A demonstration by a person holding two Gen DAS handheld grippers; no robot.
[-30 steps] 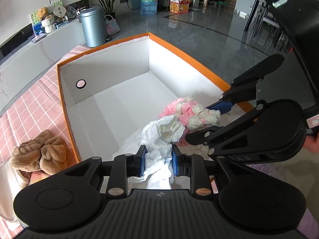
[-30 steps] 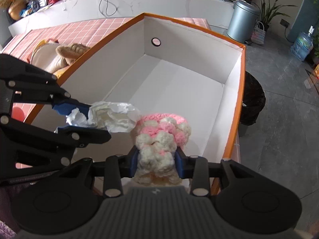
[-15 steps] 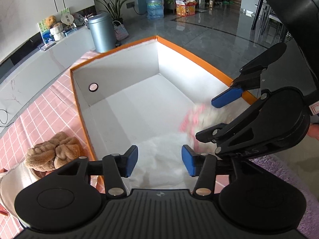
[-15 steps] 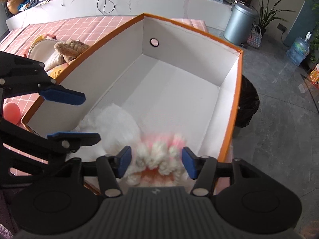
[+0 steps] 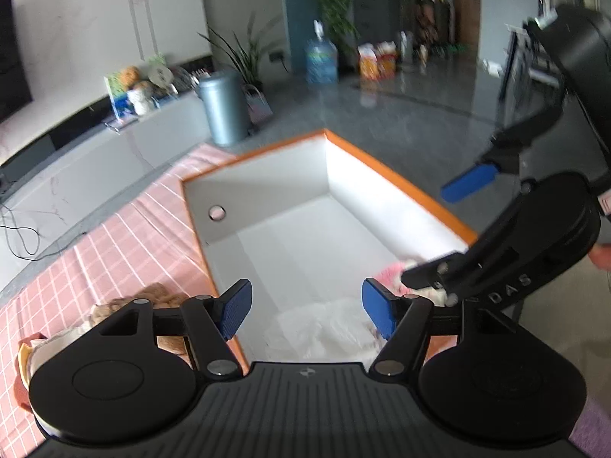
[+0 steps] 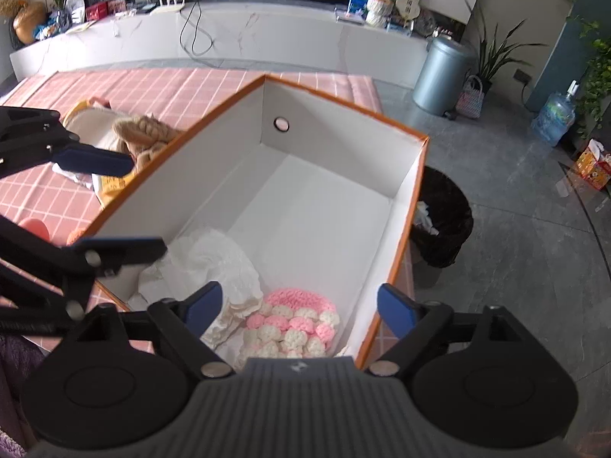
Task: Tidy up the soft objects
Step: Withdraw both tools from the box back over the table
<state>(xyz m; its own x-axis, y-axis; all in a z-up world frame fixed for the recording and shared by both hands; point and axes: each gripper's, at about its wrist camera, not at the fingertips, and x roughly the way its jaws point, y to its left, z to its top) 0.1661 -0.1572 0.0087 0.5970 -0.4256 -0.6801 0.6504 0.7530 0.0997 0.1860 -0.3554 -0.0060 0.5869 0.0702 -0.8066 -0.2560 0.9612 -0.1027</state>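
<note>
Starting at my fingers: the left gripper has its jaws opening, blue pads wide apart with nothing pressed between them, and the right gripper is likewise opening, wide, and holding nothing. Both hang above the near end of the orange-edged box, which I take as my landmark. Directly below the right gripper, on the box floor against the near wall, lies the pink-and-white crochet piece; just beside it, on the side toward the left gripper, lies the crumpled white cloth, the two touching along one edge. In the left wrist view the white cloth sits under that gripper's gap, and the crochet piece shows only as a pink sliver behind the right gripper's finger. Both items I judge as deposited; the far half of the box is bare. The relation that governs the coming move, in my judgement, is this: the remaining soft goods lie outside the box, beyond its long wall on the left gripper's side, on the pink checked cloth. There a tan plush item rests on what looks like a pale cushion, close against the box wall. The left hand is plainly nearer to it; the right would have to cross the box. The plush is lumpy, knotted-looking and should compress readily. Its long axis I cannot tell.
</note>
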